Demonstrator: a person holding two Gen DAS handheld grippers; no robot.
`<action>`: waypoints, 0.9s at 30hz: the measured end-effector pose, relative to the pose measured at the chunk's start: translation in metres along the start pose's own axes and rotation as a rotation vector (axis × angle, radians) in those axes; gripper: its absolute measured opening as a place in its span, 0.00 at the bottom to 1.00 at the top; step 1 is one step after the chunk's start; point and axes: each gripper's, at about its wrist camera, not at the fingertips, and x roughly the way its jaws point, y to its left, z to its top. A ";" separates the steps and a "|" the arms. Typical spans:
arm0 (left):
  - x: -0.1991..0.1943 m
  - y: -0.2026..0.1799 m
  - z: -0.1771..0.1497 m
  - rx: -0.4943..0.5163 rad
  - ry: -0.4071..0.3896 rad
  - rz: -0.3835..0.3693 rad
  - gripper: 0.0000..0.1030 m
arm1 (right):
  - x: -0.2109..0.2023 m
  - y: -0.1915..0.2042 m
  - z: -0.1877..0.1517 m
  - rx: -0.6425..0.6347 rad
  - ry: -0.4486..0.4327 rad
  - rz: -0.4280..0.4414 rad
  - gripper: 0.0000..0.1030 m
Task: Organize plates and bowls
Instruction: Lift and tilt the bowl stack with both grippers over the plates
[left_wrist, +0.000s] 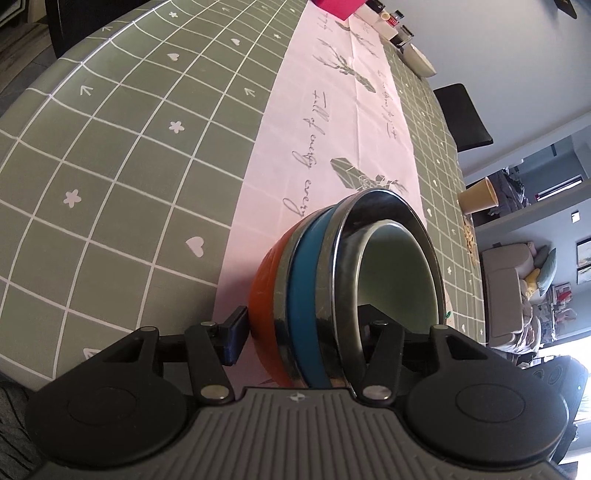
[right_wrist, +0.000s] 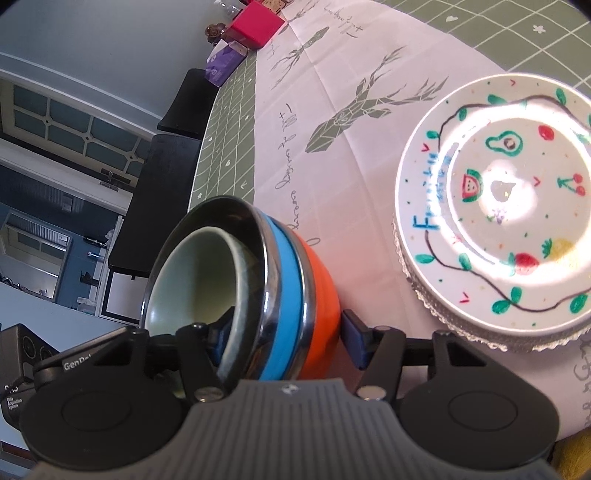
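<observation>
A nested bowl stack (left_wrist: 347, 280) (right_wrist: 258, 291), orange, blue, steel and pale green, is clamped by both tongs, left (left_wrist: 306, 332) and right (right_wrist: 284, 332). A fruit-painted plate (right_wrist: 495, 206) lies right of the right tongs; bare runner (left_wrist: 306, 147) is seen ahead.

Green-checked table (left_wrist: 110, 155), pink runner (left_wrist: 325, 122), plates (right_wrist: 498, 206).

Left gripper (left_wrist: 301, 334) inner finger hidden inside the nested bowls (left_wrist: 332, 295), right gripper (right_wrist: 280, 343) inner finger half hidden behind the green bowl's rim, fruit plate (right_wrist: 495, 221) cut by right frame edge, far-end tabletop clutter (left_wrist: 388, 22) too small to identify
</observation>
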 end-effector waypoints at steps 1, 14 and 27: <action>-0.001 -0.001 0.000 0.000 -0.005 -0.009 0.58 | -0.002 0.001 0.001 -0.003 -0.008 0.000 0.56; 0.017 -0.052 0.005 0.096 0.002 -0.124 0.60 | -0.053 0.004 0.018 -0.079 -0.160 -0.066 0.56; 0.074 -0.107 0.001 0.170 0.140 -0.168 0.60 | -0.099 -0.043 0.037 -0.024 -0.211 -0.162 0.56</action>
